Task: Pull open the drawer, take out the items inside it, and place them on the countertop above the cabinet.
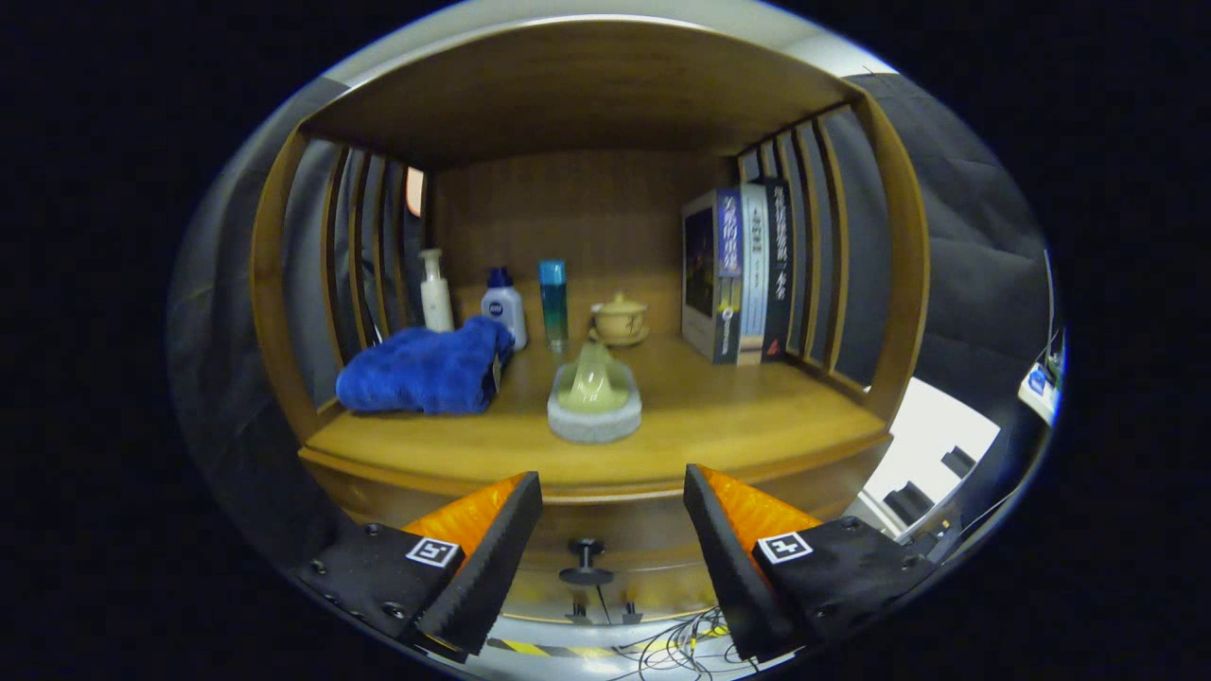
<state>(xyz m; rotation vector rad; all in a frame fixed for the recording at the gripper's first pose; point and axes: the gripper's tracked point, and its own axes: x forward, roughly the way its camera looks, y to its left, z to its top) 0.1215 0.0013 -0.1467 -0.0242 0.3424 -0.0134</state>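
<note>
A wooden cabinet stands before me, its countertop (719, 426) under a slatted hutch. Below the countertop's front edge is the drawer front (624, 539), closed, with a dark round knob (586, 558) at its middle. My gripper (613, 492) is open, its two fingers spread wide on either side of the knob, with nothing between them. The knob sits a little beyond and below the fingertips, not touched. The inside of the drawer is hidden.
On the countertop lie a folded blue towel (426, 369) at the left, a grey dish with a pale green piece (594, 402) in the middle, bottles (503, 307) and a lidded cup (620, 319) at the back, books (743, 274) at the right. Cables (681, 648) trail on the floor.
</note>
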